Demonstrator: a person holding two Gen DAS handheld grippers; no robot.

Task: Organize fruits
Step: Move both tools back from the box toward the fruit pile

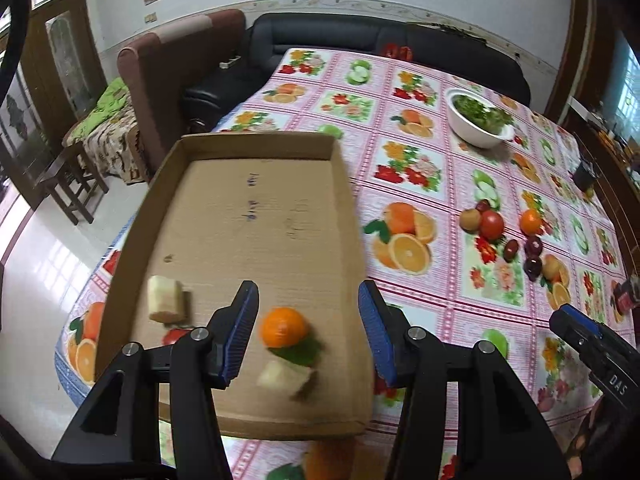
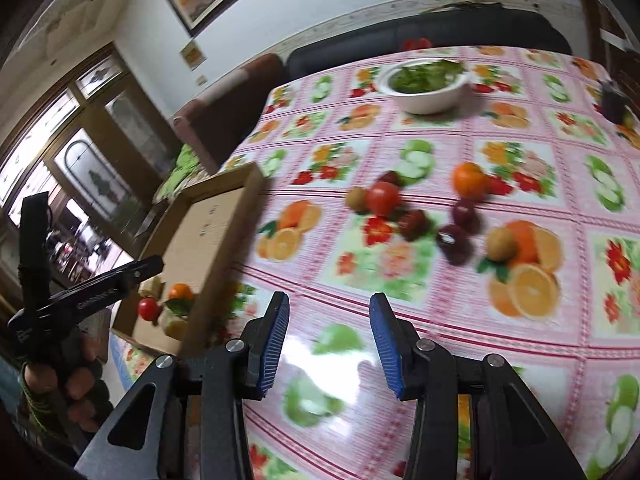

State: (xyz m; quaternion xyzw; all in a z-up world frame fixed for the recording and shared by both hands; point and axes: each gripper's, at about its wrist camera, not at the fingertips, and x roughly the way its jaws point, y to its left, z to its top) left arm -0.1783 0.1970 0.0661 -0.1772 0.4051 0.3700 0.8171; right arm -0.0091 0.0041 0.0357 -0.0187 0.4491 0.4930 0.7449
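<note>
Fruit-print cloth covers the desk. Left tongs gape empty over the cardboard tray at lower centre — an orange lies collected there. Right tongs, open and empty, face the loose fruits mid-frame — probably the next pick.

A small red fruit in the cardboard tray sits mostly hidden behind the left gripper's finger. A pale cut piece below the orange is smeared by motion blur, so its kind cannot be told. The handwriting on the tray floor is too small to read. In the right wrist view, the loose fruits on the tablecloth are blurred, and a dark object at the far right edge is unclear.
</note>
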